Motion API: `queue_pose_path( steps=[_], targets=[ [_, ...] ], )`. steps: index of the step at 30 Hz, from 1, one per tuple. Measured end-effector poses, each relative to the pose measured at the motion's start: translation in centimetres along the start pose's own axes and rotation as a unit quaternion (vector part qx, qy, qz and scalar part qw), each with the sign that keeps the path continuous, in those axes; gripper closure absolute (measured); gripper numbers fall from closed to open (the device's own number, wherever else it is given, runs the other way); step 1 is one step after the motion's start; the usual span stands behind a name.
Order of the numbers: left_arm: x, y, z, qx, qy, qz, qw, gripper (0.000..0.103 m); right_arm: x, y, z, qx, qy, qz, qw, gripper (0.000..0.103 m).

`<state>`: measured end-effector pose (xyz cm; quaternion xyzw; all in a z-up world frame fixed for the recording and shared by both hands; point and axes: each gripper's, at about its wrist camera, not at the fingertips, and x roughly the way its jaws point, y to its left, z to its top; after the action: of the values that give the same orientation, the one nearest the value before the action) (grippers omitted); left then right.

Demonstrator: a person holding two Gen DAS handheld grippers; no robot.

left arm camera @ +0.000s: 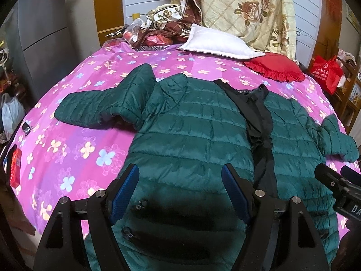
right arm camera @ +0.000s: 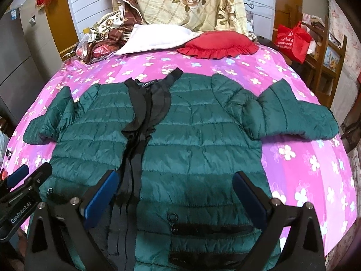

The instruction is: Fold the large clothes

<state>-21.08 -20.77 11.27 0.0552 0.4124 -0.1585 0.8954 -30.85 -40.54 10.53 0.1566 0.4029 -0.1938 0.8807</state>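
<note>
A dark green quilted puffer jacket [left arm camera: 191, 126] with a black front placket lies spread face up on a pink flowered bedspread [left arm camera: 74, 149], sleeves out to both sides. It also shows in the right wrist view [right arm camera: 198, 131]. My left gripper [left arm camera: 179, 174] is open and empty, hovering above the jacket's lower left panel. My right gripper [right arm camera: 176, 180] is open and empty above the lower right panel, near a pocket zipper [right arm camera: 209, 228]. The right gripper's tip shows at the left view's right edge [left arm camera: 338, 180]; the left gripper shows at the right view's left edge [right arm camera: 29, 178].
A white pillow [left arm camera: 221, 45], a red ruffled cushion [left arm camera: 277, 67] and a floral quilt [left arm camera: 248, 9] lie at the bed's head beside a pile of fabric and bags [left arm camera: 158, 31]. A red bag [left arm camera: 327, 74] stands on a shelf at right. A grey fridge [left arm camera: 40, 33] stands left.
</note>
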Motion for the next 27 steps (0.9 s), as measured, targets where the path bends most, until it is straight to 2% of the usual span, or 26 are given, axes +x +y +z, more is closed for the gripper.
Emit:
queue_pose_path(
  steps=[4,17,27],
  targets=[
    [0.1,0.7,1.3,0.000,-0.006,0.010,0.9999,0.056,0.3,0.3,1.4,0.007,0.005,0.020,1.000,0.000],
    [1.1,2.9,5.6,-0.004,-0.023,0.026,0.9994,0.056,2.0,2.9,5.6,-0.017,-0.003,0.013,1.000,0.000],
    [3.4,5.5,7.5,-0.017,-0.029,0.045,0.9984,0.056,5.1,4.6,6.8,-0.024,0.006,0.017,1.000,0.000]
  ],
)
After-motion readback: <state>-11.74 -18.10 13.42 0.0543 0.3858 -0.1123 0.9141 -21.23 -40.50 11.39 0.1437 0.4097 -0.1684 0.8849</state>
